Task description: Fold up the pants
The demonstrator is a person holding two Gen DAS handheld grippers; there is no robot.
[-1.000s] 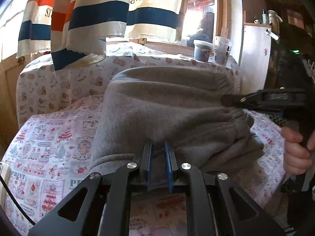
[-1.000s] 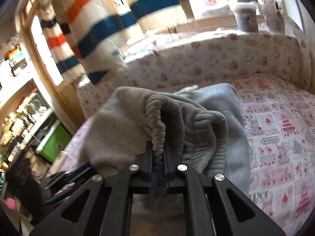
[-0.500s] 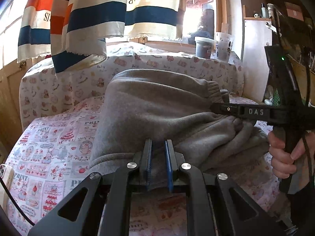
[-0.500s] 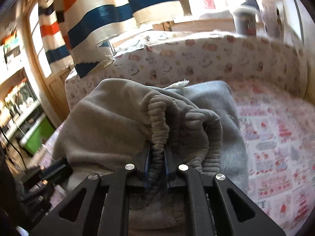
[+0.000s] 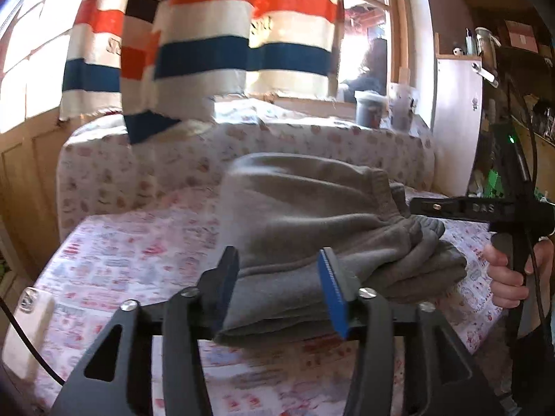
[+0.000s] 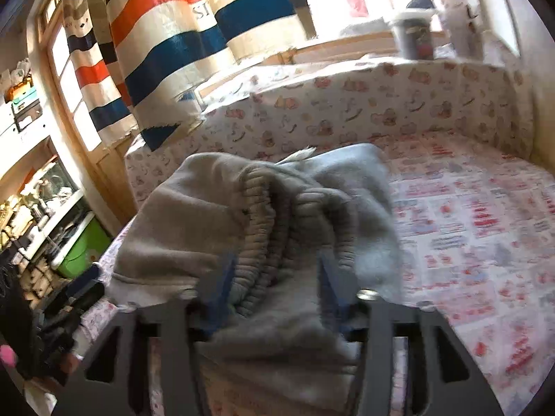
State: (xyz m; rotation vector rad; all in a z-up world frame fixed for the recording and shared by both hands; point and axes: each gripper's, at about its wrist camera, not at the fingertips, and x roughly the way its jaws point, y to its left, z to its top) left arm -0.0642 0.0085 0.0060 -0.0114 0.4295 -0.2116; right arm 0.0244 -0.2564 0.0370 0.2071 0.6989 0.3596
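Left wrist view: left gripper (image 5: 282,284), black frame with blue pads, now stands with jaws parted; a second ago they were nearly closed on a fold of the grey fleece sweatpants (image 5: 312,215). They have just been opening. The folded edge of the pants lies between the pads, which no longer pinch it. Pants sit bundled straight ahead of the tool on the pink-and-white printed bed sheet (image 5: 138,253). To the far right, a hand (image 5: 510,274) grips the handle of the right gripper, whose black fingers reach in level at the ribbed waistband. Striped orange, blue and cream cloth (image 5: 208,52) hangs above, beyond the pants

Right wrist view, blurred: right gripper (image 6: 277,277) likewise spread apart, where earlier it clamped the gathered elastic waistband (image 6: 263,215). Jaws have just been opening. Waistband ridges and loose grey fabric lie in the gap and drape over the tool's frame; no squeeze visible. Pants (image 6: 194,215) heap directly in front, sheet (image 6: 485,215) open to the right. Two cups (image 6: 412,34) on the sill far ahead
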